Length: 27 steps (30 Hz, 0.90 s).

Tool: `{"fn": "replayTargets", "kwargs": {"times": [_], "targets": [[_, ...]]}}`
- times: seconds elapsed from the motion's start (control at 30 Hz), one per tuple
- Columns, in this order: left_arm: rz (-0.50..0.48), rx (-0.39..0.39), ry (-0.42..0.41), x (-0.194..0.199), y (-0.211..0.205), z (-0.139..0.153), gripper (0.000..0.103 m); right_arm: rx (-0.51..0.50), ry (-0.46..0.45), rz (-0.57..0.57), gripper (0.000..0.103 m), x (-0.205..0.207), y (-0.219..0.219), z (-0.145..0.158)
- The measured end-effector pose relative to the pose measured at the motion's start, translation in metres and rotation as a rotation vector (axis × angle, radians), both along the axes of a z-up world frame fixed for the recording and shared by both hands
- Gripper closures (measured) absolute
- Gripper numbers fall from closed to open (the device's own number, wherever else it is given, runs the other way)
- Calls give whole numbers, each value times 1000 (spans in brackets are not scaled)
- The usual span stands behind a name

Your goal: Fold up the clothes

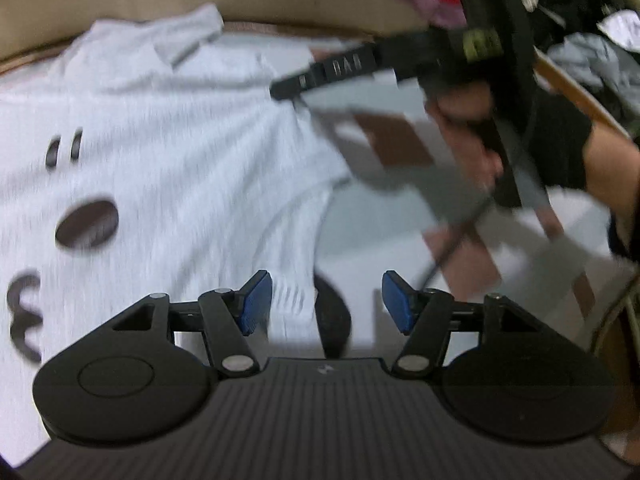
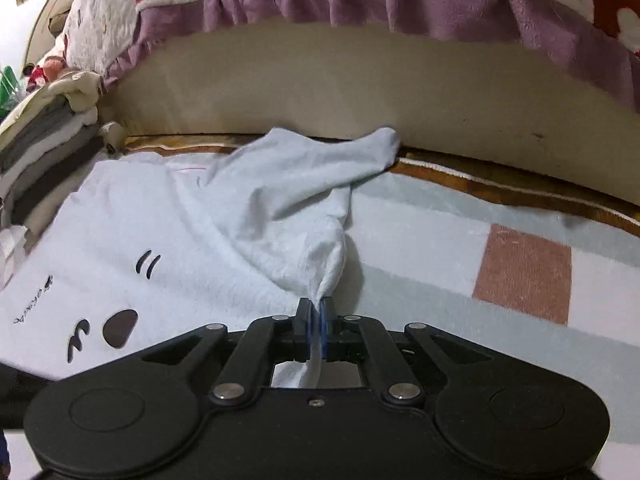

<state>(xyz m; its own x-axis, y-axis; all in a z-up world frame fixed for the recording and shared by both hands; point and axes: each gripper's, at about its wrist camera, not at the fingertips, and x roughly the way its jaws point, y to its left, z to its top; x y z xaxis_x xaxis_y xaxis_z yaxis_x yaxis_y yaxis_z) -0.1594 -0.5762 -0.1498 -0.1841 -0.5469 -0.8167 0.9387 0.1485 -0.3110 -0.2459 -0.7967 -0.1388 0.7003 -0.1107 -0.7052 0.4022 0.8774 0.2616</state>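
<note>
The pale, soft cotton T-shirt with a dark cartoon face printed on it [image 2: 168,240] lies spread, print up, on a checked fleece blanket in grey, white and brown [image 2: 520,272], close against the cream side of a bed [image 2: 320,88]. It looks light and limp: it drapes, wrinkles and bunches wherever it is pinched, so I judge it will sag from any single hold and follow a pull rather than keep its shape. It is neither fragile nor slippery; the knit should stay put between rubber pads. Hems, sleeve ends and shoulder seams are the sensible places to take it, since a doubled edge gives more to bite on.

The right tongs [image 2: 316,312] are closed tight on a gathered bit of the shirt's right-hand edge, the cloth rising to them in a peak, with a sleeve [image 2: 344,152] trailing towards the bed. In the left wrist view a gloved hand [image 1: 520,136] holds that tool from above, tilted down and leftwards.

The left tongs [image 1: 326,300] stand wide apart, gripping nothing, low over the shirt's near edge.

A stack of folded garments [image 2: 48,152] sits at the far left.
</note>
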Motion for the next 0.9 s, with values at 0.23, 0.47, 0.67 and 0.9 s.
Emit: {"fn": "replayTargets", "kwargs": {"times": [0.23, 0.47, 0.67, 0.9], "targets": [[43, 67, -8, -7, 25, 1, 38, 276, 11, -51, 60, -46, -17, -4], [-4, 64, -142, -23, 22, 1, 92, 287, -57, 23, 73, -48, -10, 11], [-73, -8, 175, 2, 23, 26, 101, 222, -125, 108, 97, -42, -2, 32], [-78, 40, 111, -19, 33, 19, 73, 26, 106, 128, 97, -30, 21, 2]]}}
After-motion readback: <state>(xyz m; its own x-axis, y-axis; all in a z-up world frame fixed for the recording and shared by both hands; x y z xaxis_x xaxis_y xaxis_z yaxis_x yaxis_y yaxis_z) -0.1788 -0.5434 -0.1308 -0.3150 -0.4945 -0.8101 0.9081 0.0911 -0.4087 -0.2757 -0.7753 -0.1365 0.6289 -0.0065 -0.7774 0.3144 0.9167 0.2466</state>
